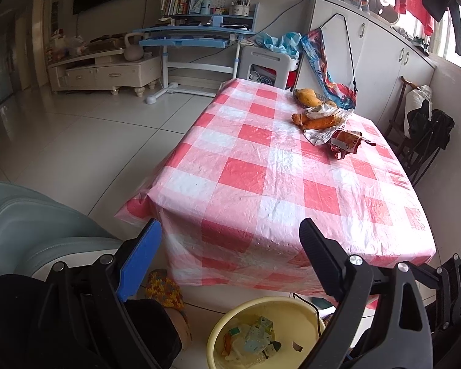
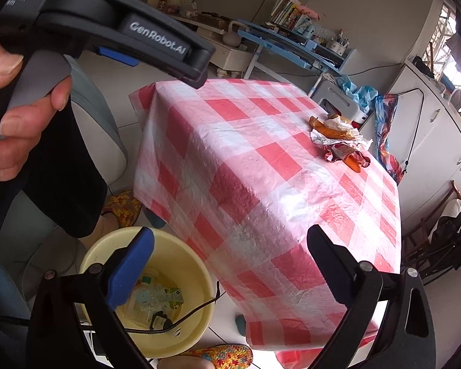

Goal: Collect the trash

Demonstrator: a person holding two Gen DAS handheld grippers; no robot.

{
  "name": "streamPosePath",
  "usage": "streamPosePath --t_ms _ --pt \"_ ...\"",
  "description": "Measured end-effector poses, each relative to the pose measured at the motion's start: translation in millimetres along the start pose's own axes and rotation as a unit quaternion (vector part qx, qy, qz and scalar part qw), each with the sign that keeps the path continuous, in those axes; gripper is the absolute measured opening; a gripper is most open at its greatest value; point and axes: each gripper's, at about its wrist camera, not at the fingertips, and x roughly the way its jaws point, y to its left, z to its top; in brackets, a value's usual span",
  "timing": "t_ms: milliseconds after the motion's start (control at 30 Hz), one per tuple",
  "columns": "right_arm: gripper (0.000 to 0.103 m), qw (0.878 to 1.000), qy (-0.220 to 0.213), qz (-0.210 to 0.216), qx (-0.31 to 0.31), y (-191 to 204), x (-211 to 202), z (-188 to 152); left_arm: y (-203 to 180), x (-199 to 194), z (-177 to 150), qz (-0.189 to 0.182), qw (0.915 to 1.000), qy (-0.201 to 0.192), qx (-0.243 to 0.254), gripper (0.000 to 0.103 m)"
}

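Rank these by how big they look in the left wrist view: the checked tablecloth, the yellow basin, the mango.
1. Checked tablecloth, largest by far.
2. Yellow basin, partly cut off; it is near the camera, which enlarges it.
3. Mango, smallest; it lies far away.

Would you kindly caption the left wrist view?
Open left claw above a yellow bin, wrappers remaining on the checkered table.

The left gripper [image 1: 230, 243] has its two fingers spread wide with nothing between them. The right gripper [image 2: 230, 249] is spread wide too. A hand [image 2: 18, 107] wraps around the left gripper's handle.
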Motion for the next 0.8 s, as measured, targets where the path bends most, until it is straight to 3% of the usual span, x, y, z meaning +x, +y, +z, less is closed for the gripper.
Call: streamPosePath --t_ms 800 --pt "0.095 1.000 -0.003 0.001 -0.004 3.9 -1.3 1.7 -3.8 2.8 -2.1 -0.001 1.0000 -0.003 0.003 0.088"
